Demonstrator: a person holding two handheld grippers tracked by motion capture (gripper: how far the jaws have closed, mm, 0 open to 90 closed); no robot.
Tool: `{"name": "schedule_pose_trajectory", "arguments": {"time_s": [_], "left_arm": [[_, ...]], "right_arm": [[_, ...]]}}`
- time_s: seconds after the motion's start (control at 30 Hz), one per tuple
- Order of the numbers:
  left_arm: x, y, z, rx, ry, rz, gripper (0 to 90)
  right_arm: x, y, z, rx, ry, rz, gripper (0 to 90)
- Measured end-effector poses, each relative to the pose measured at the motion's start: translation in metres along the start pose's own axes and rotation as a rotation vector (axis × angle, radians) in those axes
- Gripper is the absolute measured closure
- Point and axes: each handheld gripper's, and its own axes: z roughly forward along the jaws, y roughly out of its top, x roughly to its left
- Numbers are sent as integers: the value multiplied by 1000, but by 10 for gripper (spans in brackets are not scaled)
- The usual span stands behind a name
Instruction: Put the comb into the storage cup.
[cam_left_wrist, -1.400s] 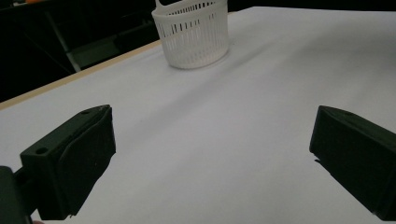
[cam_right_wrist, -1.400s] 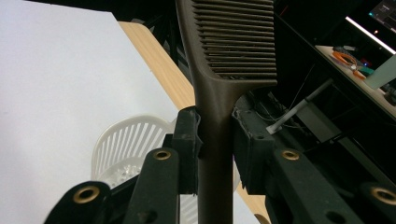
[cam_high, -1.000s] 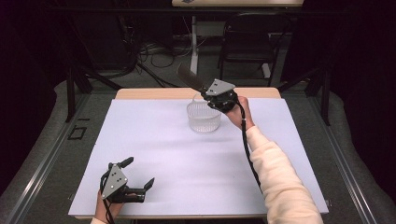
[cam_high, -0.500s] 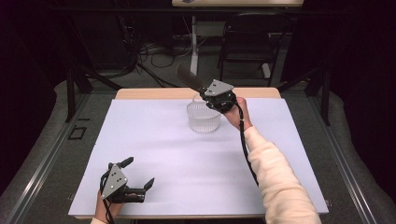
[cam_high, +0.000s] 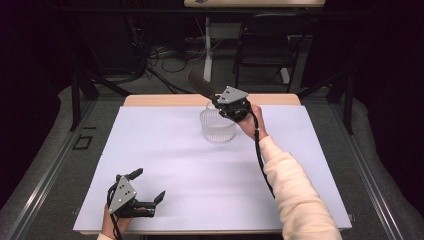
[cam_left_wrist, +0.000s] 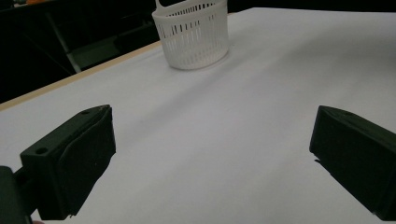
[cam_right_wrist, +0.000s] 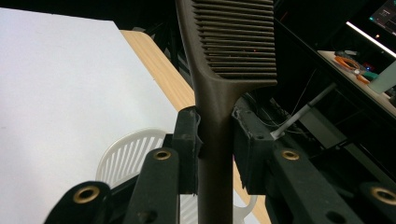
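A dark brown comb (cam_right_wrist: 219, 70) with a long handle is clamped between the jaws of my right gripper (cam_right_wrist: 215, 140). In the high view that right gripper (cam_high: 220, 100) hovers over the far rim of a white slotted basket (cam_high: 217, 125), and the comb (cam_high: 200, 82) sticks up and away to the far left. The basket (cam_right_wrist: 126, 154) lies just below the right jaws. My left gripper (cam_high: 147, 187) rests at the near left of the white table (cam_high: 200, 170), open, nothing between its jaws. Far ahead of those jaws stands the basket (cam_left_wrist: 192, 35).
The table's wooden far edge (cam_high: 165, 100) runs behind the basket. A dark chair (cam_high: 270, 45), a stand and cables occupy the floor beyond. Grey floor (cam_high: 45, 165) flanks both sides of the table.
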Motion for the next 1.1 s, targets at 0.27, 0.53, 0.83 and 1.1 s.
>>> {"name": "schedule_pose_trajectory", "arguments": {"time_s": [0.27,0.53,0.83,1.1], "left_arm": [[0,0,0,1,2,-1,1],[0,0,0,0,1,0,1],[0,0,0,0,-1,-1,1],[0,0,0,0,2,0,1]], "right_arm": [[1,-2,2,-1,2,12,721],[1,-4,5,-2,10,19,721],[1,-6,7,1,10,32,721],[1,-9,9,4,11,41,721]]}}
